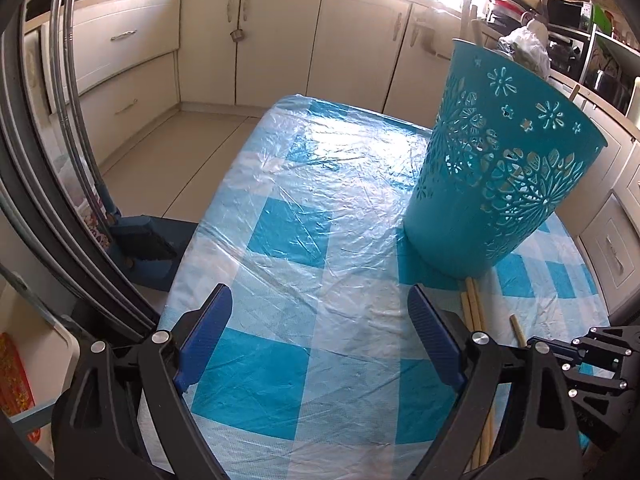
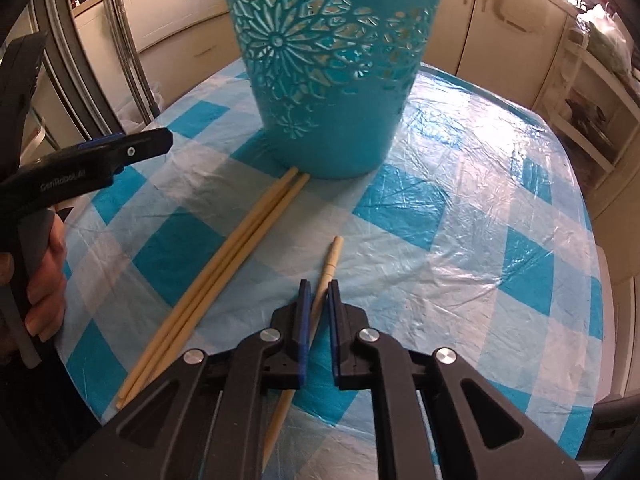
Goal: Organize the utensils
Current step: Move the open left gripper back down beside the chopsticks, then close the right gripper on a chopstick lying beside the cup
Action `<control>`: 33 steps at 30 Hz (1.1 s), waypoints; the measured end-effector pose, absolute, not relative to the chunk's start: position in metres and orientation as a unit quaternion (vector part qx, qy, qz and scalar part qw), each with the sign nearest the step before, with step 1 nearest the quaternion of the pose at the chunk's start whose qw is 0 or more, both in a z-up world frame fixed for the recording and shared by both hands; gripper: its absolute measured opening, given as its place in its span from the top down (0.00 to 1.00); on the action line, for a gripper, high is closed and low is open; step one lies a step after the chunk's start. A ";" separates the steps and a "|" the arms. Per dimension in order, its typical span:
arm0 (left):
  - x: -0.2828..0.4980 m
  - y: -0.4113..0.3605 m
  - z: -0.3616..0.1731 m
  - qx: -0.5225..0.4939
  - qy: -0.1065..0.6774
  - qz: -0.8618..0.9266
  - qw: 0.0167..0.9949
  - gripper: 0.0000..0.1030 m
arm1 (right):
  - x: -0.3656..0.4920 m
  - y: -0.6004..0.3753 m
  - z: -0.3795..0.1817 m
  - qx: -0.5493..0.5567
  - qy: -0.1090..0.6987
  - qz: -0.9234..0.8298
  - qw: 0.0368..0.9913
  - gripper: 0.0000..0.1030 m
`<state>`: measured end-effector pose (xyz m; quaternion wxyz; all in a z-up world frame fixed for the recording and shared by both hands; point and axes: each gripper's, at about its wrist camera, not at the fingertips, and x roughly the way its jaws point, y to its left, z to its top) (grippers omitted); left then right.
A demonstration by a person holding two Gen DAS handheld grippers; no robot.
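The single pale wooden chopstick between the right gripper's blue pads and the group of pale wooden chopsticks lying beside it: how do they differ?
The single pale wooden chopstick is clamped by the shut right gripper; the group of pale wooden chopsticks lies free on the checked blue-and-white plastic tablecloth.

The group's far tips reach the base of the teal cut-out plastic basket; the single one's tip stops short of it.

The single one is alone; the group lies packed side by side.

All share colour and slim shape.

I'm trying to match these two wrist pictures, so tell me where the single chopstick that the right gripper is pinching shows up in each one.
Left wrist view: the single chopstick shows only as a short end at lower right, beside the right gripper.
Right wrist view: it runs up from bottom centre, clamped in the right gripper.
Shared landmark: the teal cutout basket, with loose chopsticks meeting its base.
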<state>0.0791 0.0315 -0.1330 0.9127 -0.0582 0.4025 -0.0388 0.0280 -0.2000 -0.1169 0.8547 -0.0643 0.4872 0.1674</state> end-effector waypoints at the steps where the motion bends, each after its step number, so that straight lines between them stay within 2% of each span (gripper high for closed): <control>1: 0.080 0.031 -0.133 -0.057 0.403 -0.040 0.912 0.17 | 0.028 -0.202 -0.117 -0.059 0.490 0.164 0.854 0.90; 17: 0.077 0.024 -0.136 -0.035 0.410 -0.038 0.911 0.16 | 0.026 -0.202 -0.118 -0.044 0.485 0.149 0.860 0.92; 24: 0.078 0.022 -0.137 -0.029 0.411 -0.038 0.911 0.16 | 0.010 -0.221 -0.109 0.040 0.464 0.162 0.870 0.94; 33: 0.078 0.021 -0.138 -0.029 0.413 -0.035 0.910 0.16 | -0.014 -0.252 -0.066 0.131 0.400 0.186 0.888 0.94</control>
